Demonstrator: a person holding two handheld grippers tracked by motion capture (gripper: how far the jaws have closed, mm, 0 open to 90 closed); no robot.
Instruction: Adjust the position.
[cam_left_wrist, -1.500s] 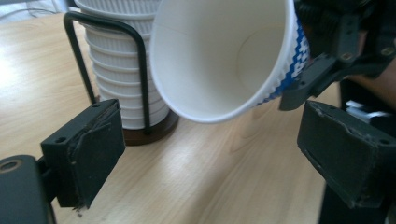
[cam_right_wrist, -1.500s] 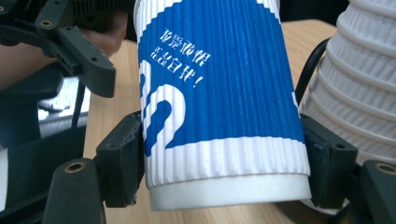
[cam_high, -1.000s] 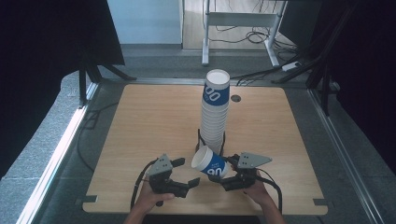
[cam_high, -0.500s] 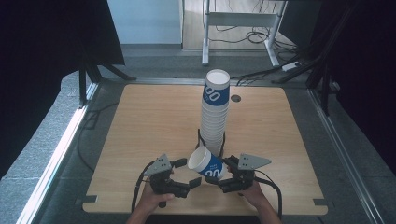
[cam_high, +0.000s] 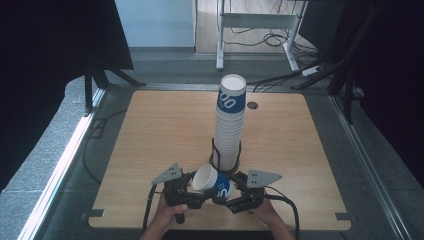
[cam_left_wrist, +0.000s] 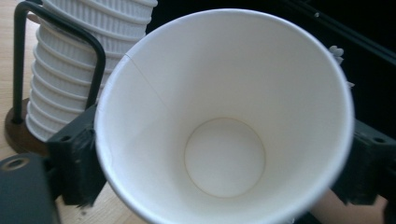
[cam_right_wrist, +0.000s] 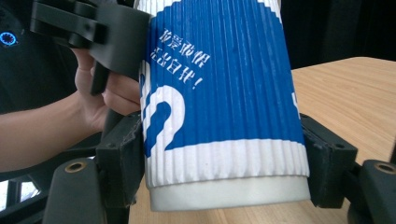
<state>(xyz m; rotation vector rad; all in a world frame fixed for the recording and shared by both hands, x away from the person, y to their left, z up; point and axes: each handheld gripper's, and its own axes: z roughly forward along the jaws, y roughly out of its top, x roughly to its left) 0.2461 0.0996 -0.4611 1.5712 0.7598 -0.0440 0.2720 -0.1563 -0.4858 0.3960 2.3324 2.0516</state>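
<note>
Grey flooring and dark curtains frame the wooden worktop (cam_high: 165, 135) that we see from the high view, with a desk frame and loose cables beyond its far edge. Near the middle of the worktop a tall stack of cups (cam_high: 230, 125) stands upright in a black wire holder (cam_high: 216, 155), its top cup empty and banded in blue. At the near edge we hold one single cup (cam_high: 212, 182) tipped on its side, its mouth turned toward the left, between the left hand-held gripper (cam_high: 192, 190) and the right hand-held gripper (cam_high: 231, 194). In the left gripper view we look straight into that cup (cam_left_wrist: 224, 116): white inside and empty, its rim lying between the black jaws, which have just been closing on it; whether the pads already press on it we cannot tell. That view also gives the ribbed lower cups of the stack (cam_left_wrist: 70, 70) and the wire holder (cam_left_wrist: 56, 51) on its round wooden base at the upper left. In the right gripper view the cup's (cam_right_wrist: 219, 98) ribbed blue and white sleeve with white printing comes into sight, and the right jaws are clamped on its base end from both sides. Behind it we see the left hand (cam_right_wrist: 109, 100) and the left hand-held gripper (cam_right_wrist: 121, 42) up at the rim.
</note>
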